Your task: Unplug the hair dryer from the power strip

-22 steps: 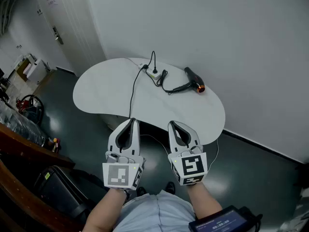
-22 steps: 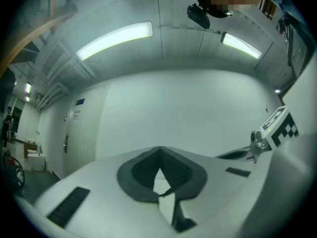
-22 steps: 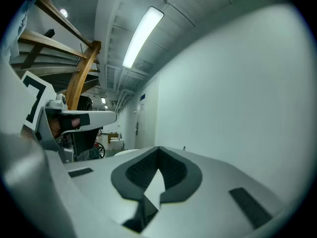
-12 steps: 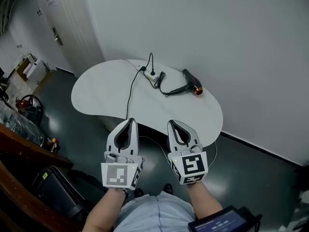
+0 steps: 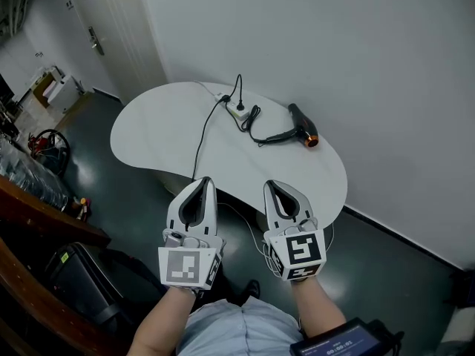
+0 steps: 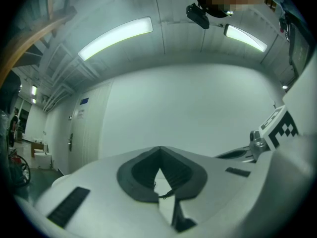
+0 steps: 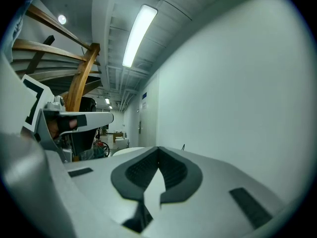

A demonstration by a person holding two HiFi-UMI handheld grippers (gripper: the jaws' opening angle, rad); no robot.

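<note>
A black hair dryer (image 5: 300,124) with an orange nozzle lies on the far right of the white table (image 5: 163,136). Its black cord (image 5: 256,128) loops left to a plug (image 5: 240,108) standing in the white power strip (image 5: 235,111). My left gripper (image 5: 205,181) and right gripper (image 5: 269,186) hang side by side in front of the table's near edge, well short of the strip. Both are shut with nothing between the jaws. The shut tips also show in the left gripper view (image 6: 159,149) and in the right gripper view (image 7: 158,149).
A second black cable (image 5: 200,148) runs from the strip across the table and over its near edge. A white wall stands right behind the table. A door (image 5: 100,32) is at the back left. A wooden rail (image 5: 44,217) and a black bag (image 5: 82,284) are at my left.
The head view has shifted a little, so the table sits slightly differently in the picture. Both grippers stay shut and side by side before the table.
</note>
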